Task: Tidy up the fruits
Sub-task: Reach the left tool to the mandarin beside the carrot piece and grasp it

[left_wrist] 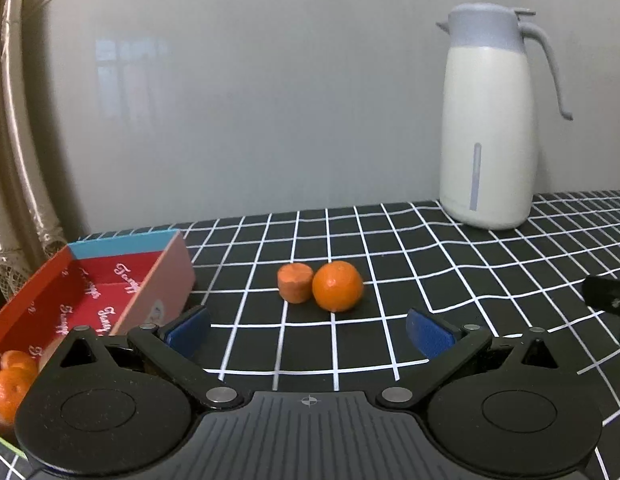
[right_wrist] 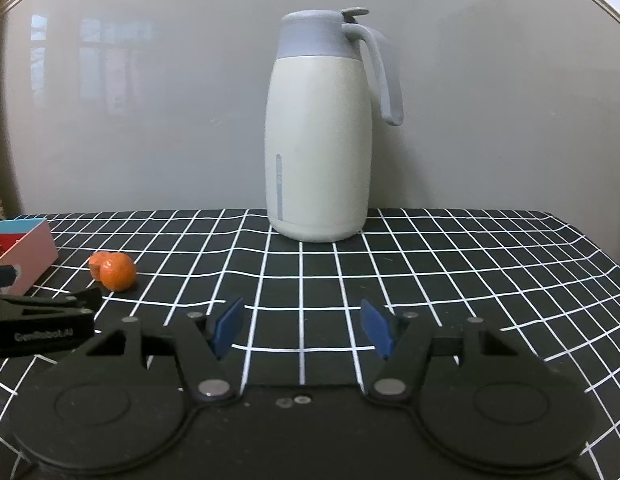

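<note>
Black cloth with a white grid (right_wrist: 450, 264) covered the table, and most of it lay bare in front of me. Its far edge met a pale glossy wall, where a cream jug with a grey lid (right_wrist: 318, 136) stood upright; the right edge curved away well beyond it. At the left, a red box (left_wrist: 109, 292) sat tilted with its pink wall toward the middle, close to the table's left edge, with tangerines (left_wrist: 9, 384) inside at its near end. I could not tell how many, since my gripper's housing hid part of them.

Out on the cloth, a single tangerine (left_wrist: 337, 286) rested touching a stubby orange piece (left_wrist: 295, 282), possibly a carrot chunk, near the box but apart from it.

My left gripper (left_wrist: 307, 330) pointed at that pair, its blue pads spread wide, nothing between them and nothing touched. My right gripper (right_wrist: 302, 330) faced the jug, jaws partly apart and empty, with free cloth all round.
</note>
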Tool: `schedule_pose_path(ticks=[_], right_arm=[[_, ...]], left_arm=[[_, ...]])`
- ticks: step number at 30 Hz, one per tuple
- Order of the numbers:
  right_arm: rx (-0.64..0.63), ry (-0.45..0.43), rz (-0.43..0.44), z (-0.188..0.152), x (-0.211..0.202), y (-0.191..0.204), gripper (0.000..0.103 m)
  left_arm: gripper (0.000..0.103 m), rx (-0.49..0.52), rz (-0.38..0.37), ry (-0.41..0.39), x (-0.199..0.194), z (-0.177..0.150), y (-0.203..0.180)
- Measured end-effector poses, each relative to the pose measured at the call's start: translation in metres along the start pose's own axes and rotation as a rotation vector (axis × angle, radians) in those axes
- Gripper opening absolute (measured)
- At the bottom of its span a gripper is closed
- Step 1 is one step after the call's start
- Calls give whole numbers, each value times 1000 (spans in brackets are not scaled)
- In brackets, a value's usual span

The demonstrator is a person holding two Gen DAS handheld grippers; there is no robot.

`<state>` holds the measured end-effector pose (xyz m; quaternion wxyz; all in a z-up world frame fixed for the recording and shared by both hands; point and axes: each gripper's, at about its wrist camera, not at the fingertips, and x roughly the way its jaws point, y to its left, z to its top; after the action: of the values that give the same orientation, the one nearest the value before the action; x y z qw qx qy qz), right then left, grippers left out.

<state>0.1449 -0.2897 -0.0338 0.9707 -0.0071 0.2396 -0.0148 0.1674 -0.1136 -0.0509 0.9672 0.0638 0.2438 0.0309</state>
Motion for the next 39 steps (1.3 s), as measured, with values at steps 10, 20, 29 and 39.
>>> schedule_pose_path(ticks=[10, 20, 29, 39], right_arm=[[-5, 7, -23, 2, 17, -6, 64], [-5, 22, -44, 0, 21, -17, 64], [4, 47, -38, -2, 35, -18, 66], [70, 63, -76, 1, 49, -25, 66]], left_arm=[[103, -36, -23, 3, 18, 3, -13], [103, -43, -19, 71, 50, 5, -22], [86, -78, -13, 111, 74, 15, -20], [40, -94, -47, 124, 83, 16, -13]])
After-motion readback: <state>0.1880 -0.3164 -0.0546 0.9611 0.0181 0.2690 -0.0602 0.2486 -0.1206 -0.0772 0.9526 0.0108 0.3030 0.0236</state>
